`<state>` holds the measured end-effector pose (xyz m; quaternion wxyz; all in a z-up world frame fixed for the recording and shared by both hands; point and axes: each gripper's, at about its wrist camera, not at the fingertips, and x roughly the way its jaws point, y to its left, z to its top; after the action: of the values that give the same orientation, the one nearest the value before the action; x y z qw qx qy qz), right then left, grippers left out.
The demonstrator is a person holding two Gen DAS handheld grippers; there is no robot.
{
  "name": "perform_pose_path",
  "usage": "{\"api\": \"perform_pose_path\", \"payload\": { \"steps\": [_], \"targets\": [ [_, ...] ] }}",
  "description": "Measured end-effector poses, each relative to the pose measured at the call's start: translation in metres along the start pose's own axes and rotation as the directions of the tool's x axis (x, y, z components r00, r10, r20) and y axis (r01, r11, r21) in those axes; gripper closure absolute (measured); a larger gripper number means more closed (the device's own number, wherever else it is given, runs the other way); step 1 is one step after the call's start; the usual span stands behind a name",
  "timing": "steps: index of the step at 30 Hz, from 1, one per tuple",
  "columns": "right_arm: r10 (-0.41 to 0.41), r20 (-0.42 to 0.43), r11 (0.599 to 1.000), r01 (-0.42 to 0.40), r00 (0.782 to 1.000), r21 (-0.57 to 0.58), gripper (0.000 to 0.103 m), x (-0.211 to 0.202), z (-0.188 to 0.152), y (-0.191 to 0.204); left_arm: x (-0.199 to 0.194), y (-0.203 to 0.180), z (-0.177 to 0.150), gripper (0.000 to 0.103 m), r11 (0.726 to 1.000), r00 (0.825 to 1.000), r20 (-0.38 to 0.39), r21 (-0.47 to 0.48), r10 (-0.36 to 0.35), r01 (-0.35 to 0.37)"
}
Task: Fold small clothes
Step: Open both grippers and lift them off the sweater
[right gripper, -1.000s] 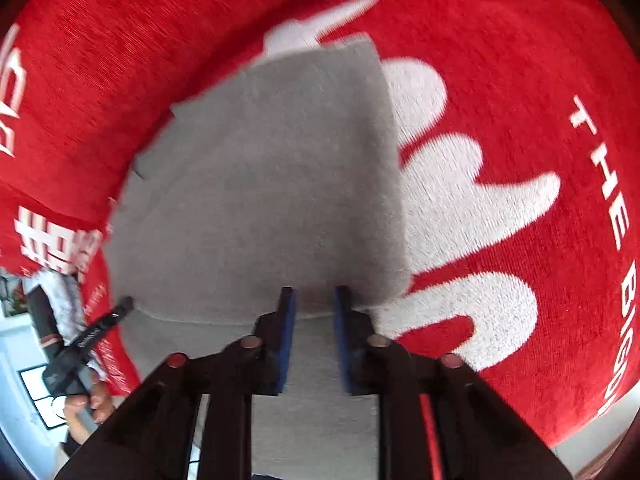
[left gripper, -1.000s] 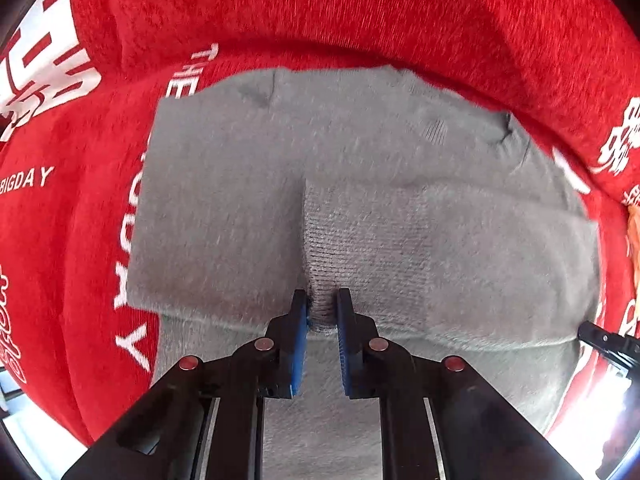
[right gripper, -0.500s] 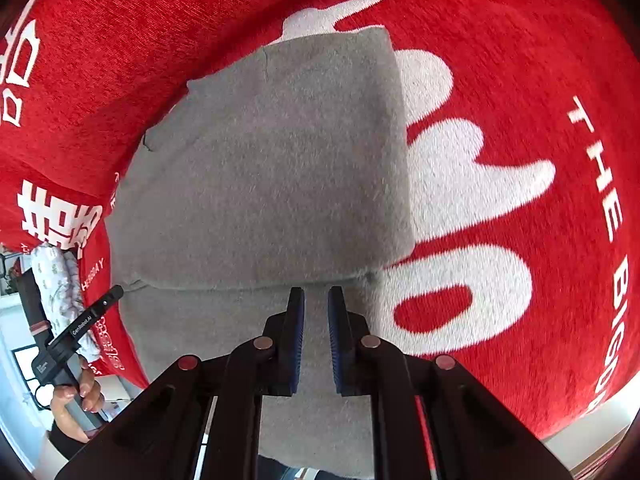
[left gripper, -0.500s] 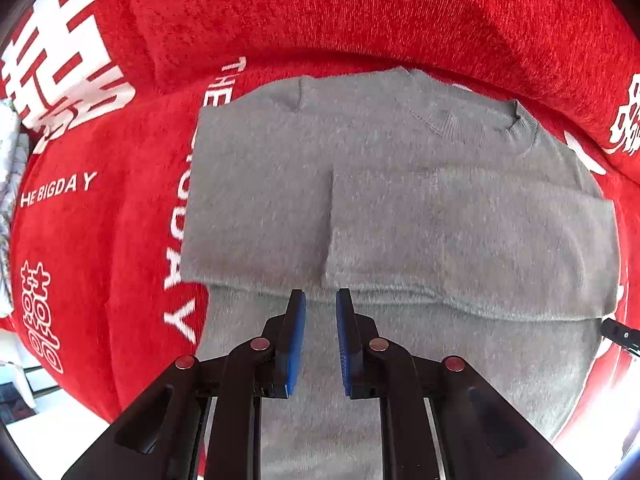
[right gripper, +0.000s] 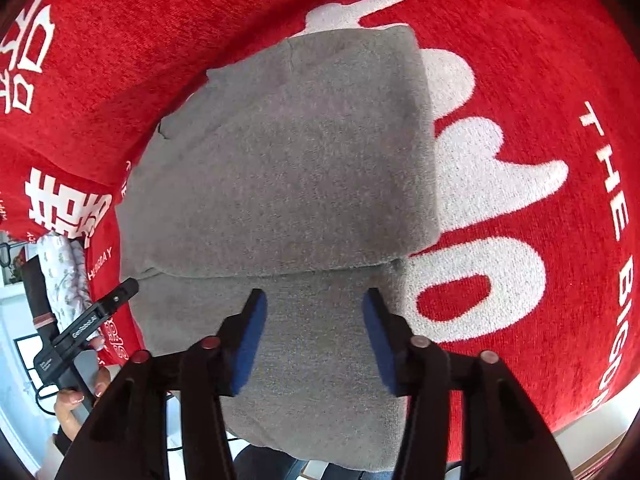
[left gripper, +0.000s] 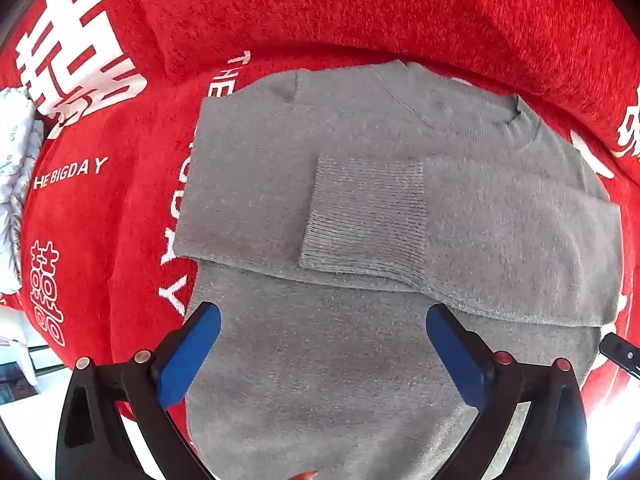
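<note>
Left wrist view: nearest the lens, the left gripper [left gripper: 320, 322] has just spread its blue pads [left gripper: 192, 354] wide, with nothing between them, above the lower body of the grey sweater [left gripper: 304, 368]. Beyond them a sleeve lies folded across the chest, its ribbed cuff [left gripper: 364, 216] flat, and farther off sits the round collar [left gripper: 516, 128]. The sweater rests on a red blanket [left gripper: 360, 12] with white lettering. In the right wrist view the right gripper [right gripper: 314, 300] has likewise just parted its jaws, holding nothing, over the same grey knit, whose folded part lies beyond the fingertips.
</note>
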<state>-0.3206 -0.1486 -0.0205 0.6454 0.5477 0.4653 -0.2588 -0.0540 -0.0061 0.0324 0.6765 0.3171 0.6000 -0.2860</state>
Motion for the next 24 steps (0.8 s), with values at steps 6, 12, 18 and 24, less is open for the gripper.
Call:
{"api": "perform_pose_path", "payload": {
  "steps": [6,12,18,24],
  "targets": [
    [0.011,-0.018,1.000,-0.011,1.000,-0.013,0.044,0.001,-0.005,0.003,0.004,-0.001,0.002,0.000,1.000,0.999,-0.043,-0.015,-0.017,0.017],
    [0.021,-0.032,1.000,-0.022,0.999,-0.011,0.044,0.001,-0.010,0.000,-0.006,-0.009,-0.006,0.000,0.999,0.999,-0.029,0.015,-0.033,0.034],
    [0.036,-0.052,0.999,-0.037,0.998,-0.012,0.043,0.004,-0.014,-0.002,-0.008,-0.015,-0.014,0.000,0.998,0.998,-0.031,0.005,-0.058,0.058],
    [0.048,-0.081,0.998,-0.050,0.996,-0.023,0.043,0.008,-0.018,-0.003,-0.007,-0.019,-0.027,0.000,0.998,0.997,-0.044,-0.007,-0.058,0.057]
  ]
}}
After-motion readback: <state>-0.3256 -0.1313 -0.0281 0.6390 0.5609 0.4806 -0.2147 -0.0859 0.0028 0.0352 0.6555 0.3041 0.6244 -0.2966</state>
